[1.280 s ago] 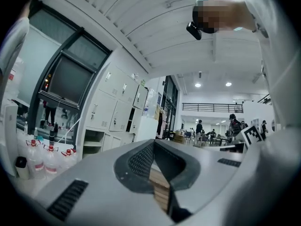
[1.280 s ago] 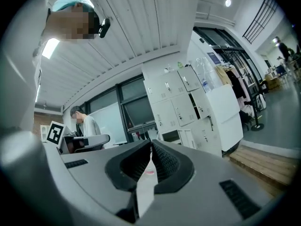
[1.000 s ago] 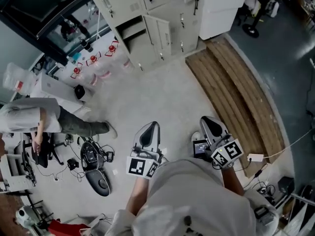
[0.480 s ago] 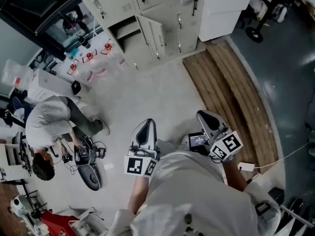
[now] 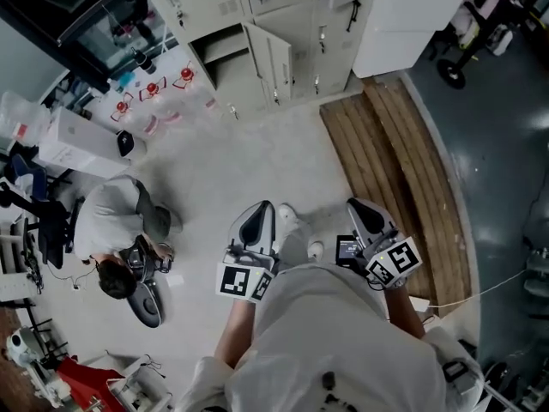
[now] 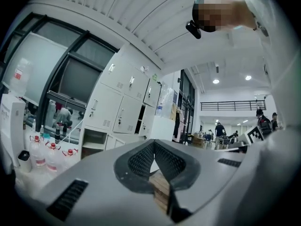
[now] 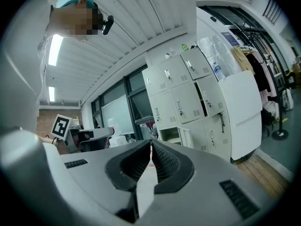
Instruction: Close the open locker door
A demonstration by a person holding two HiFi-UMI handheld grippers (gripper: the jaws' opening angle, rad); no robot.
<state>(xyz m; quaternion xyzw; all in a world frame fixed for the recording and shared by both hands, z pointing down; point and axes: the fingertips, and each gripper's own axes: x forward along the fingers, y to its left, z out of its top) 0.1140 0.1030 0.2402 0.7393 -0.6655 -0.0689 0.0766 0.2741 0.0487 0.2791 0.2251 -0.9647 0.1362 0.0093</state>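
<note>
Standing well apart from the locker bank [image 5: 283,3], with bare floor [image 5: 257,153] in between. Holding both tools level and pointed toward the lockers: the left gripper [image 5: 261,209] with jaws together and nothing between them, the right gripper [image 5: 358,206] closed and empty in the same way.

Finding the open locker door [image 5: 276,57] in the bottom row, toward the left end of the bank, swung out into the room, seemingly hinged on its right side, with its dark open compartment [image 5: 221,51] just beside it. Touching it with neither gripper.

Judging this as the approach step, with the closing itself not yet begun. For the next move: come close across the floor, keeping off the wooden planks [image 5: 395,161] at the right edge of the floor. Then bring one closed tip to the side of the door facing away from its compartment, near the free edge. Push it steadily until flush with the neighbour doors. Probably needing no grip at all, only a push.
</note>
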